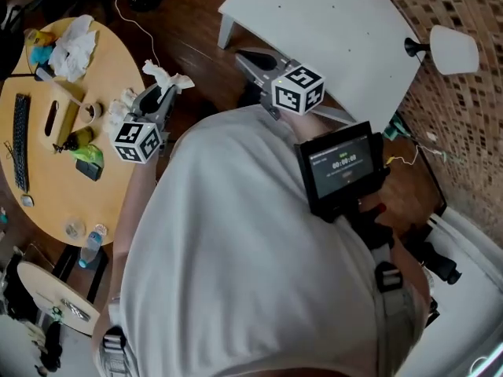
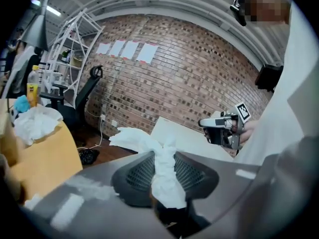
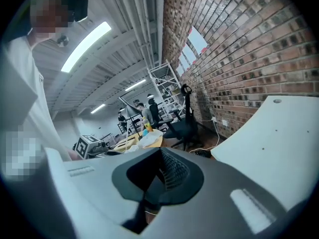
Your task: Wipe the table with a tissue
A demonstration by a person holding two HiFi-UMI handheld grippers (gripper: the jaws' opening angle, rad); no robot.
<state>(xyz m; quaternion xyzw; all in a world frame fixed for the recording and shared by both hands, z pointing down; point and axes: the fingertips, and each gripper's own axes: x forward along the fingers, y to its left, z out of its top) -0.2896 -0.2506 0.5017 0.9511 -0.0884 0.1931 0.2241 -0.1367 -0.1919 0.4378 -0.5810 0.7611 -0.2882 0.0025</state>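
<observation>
Left gripper (image 1: 159, 94) holds the tissue (image 1: 167, 76)
Its jaws squeeze the white tissue just past the table's (image 1: 55, 199) right edge. The right gripper (image 1: 250, 63) is closed with nothing in it.

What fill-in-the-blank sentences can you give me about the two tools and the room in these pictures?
1. The left tool is shut on a white ____.
2. The right tool has its jaws together and holds ____.
3. The wall behind the tools is built of ____.

Missing words: tissue; nothing; brick.
</observation>
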